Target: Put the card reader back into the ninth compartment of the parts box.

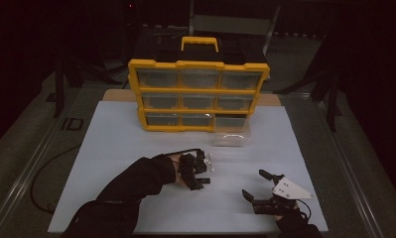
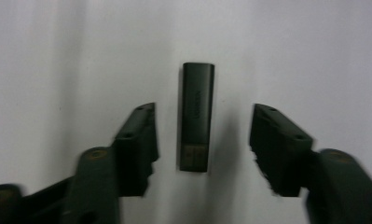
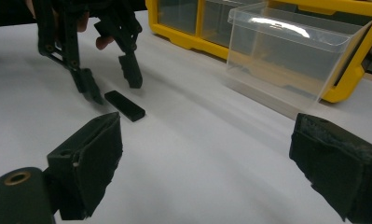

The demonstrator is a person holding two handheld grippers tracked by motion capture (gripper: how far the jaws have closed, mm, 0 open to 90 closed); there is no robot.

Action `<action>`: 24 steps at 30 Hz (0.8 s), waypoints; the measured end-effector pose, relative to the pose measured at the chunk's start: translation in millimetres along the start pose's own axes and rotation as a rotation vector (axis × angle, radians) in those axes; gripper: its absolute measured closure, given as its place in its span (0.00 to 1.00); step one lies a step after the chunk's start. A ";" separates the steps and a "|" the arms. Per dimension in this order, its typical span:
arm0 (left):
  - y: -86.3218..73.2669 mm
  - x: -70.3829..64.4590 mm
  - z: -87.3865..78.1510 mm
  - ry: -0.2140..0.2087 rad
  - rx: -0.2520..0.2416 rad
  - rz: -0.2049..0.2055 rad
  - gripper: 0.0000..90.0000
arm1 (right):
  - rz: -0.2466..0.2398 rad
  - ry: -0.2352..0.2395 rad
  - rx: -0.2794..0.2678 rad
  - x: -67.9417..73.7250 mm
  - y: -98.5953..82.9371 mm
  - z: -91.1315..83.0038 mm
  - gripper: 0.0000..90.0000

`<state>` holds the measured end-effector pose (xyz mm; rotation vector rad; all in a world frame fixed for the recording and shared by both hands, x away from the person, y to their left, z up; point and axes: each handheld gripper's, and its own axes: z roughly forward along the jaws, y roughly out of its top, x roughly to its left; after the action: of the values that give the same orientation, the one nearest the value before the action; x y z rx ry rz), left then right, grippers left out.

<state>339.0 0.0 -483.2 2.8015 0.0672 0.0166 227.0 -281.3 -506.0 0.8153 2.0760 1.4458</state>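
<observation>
The worktop (image 1: 136,148) cover looks like smooth matt white sheet. The yellow organizer (image 1: 198,94) is hard plastic, and the pulled-out drawer (image 3: 291,51) in front of it is clear glossy plastic. The little black stick (image 2: 196,116) looks like matt plastic.

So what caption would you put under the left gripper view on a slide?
Open left gripper poised over a small black USB stick lying on the white table, one of its fingers on each side.

High view: overhead, facing forward-down on the white table (image 1: 136,129).
Left gripper view: close, straight down.
Right gripper view: low, shares the black stick (image 3: 124,105) (image 2: 196,116).
</observation>
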 end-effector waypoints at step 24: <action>5.7 0.5 7.2 0.001 0.074 0.006 0.76 | 0.003 -0.002 0.000 -0.2 0.1 -0.3 0.11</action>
<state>340.0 -7.8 -488.1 2.8756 0.0612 0.0167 227.0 -281.7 -505.8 0.8192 2.0743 1.4460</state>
